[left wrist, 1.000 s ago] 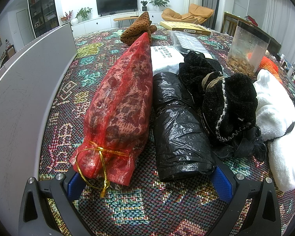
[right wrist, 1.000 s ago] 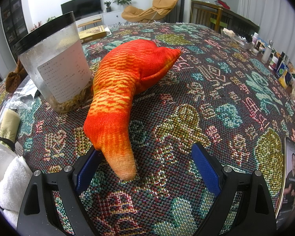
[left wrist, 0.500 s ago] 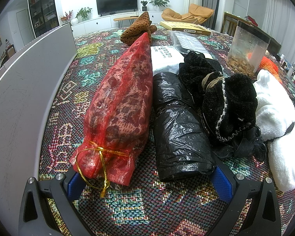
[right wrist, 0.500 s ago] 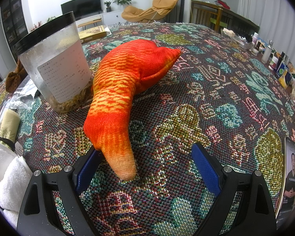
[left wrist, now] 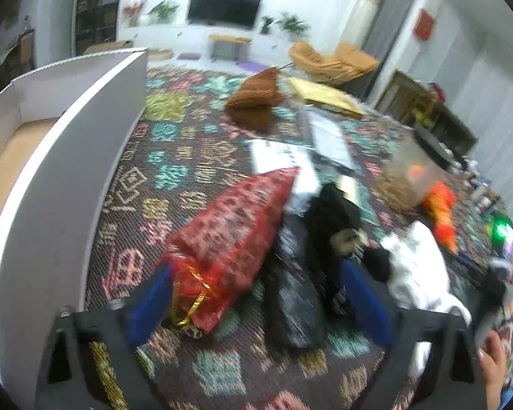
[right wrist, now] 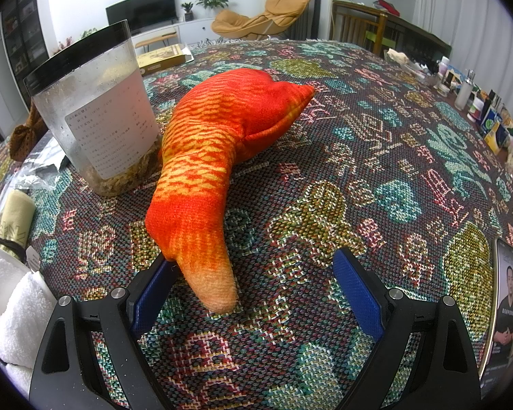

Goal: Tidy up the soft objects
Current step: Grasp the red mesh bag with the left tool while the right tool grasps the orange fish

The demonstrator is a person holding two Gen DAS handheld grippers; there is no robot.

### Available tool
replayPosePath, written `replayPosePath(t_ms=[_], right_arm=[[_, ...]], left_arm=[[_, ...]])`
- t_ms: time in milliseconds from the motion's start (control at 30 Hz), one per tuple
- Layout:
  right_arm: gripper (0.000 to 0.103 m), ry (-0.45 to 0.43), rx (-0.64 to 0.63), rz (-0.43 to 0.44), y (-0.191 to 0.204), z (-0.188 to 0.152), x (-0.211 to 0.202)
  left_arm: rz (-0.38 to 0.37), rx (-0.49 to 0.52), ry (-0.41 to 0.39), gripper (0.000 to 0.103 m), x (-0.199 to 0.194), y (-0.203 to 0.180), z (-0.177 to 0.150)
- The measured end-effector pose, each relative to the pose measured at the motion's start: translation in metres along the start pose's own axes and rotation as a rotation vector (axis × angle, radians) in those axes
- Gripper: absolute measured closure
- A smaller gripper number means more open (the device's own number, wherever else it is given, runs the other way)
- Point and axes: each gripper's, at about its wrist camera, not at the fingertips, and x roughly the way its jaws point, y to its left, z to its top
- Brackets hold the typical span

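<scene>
In the blurred left wrist view a red mesh bag [left wrist: 232,232] tied with gold cord, a black plastic bundle [left wrist: 292,304], a black fuzzy item [left wrist: 335,215] and a white plush [left wrist: 417,273] lie side by side on the patterned cloth. My left gripper [left wrist: 256,304] is open, raised above the near ends of the red bag and black bundle. In the right wrist view an orange plush fish [right wrist: 215,157] lies on the cloth. My right gripper [right wrist: 256,294] is open around its tail tip, left finger touching it.
A white cardboard box [left wrist: 51,171] stands at the left. A clear jar [right wrist: 95,109] with a black lid stands next to the fish. A brown knitted item [left wrist: 256,99] and a flat yellow box [left wrist: 325,95] lie farther back. Small bottles [right wrist: 468,85] line the right edge.
My left gripper has lifted and swung, so the view is blurred, higher and shows the inside of the white box. The right gripper and the fish have not moved.
</scene>
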Motion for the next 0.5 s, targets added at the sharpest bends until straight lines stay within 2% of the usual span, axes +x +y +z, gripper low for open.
replayPosePath(t_ms=[33, 133, 200, 233, 267, 367, 433, 500], right_arm=[[0.01, 0.0, 0.0, 0.0, 0.0, 0.0, 0.0], [0.01, 0.0, 0.0, 0.0, 0.0, 0.0, 0.0], [0.01, 0.0, 0.0, 0.0, 0.0, 0.0, 0.0], [0.01, 0.0, 0.0, 0.0, 0.0, 0.0, 0.0], [0.01, 0.0, 0.0, 0.0, 0.0, 0.0, 0.0], [0.01, 0.0, -0.001, -0.003, 0.0, 0.0, 0.001], [0.01, 0.0, 0.002, 0.002, -0.001, 0.0, 0.0], [0.01, 0.0, 0.001, 0.008, -0.002, -0.001, 0.0]], left_arm=[[0.001, -0.038, 0.018, 0.028, 0.003, 0.006, 0.004], [-0.056, -0.178, 0.012, 0.027, -0.01, 0.028, 0.011], [-0.047, -0.14, 0.008, 0.02, -0.021, 0.025, 0.01], [-0.031, -0.095, 0.018, 0.009, -0.021, 0.021, 0.009], [-0.006, -0.04, 0.025, 0.004, -0.02, 0.015, 0.009], [0.078, 0.03, 0.024, 0.004, -0.014, 0.009, 0.013], [0.046, -0.007, 0.009, 0.004, -0.021, 0.012, 0.018], [-0.026, -0.047, -0.02, 0.004, -0.031, 0.015, 0.021]])
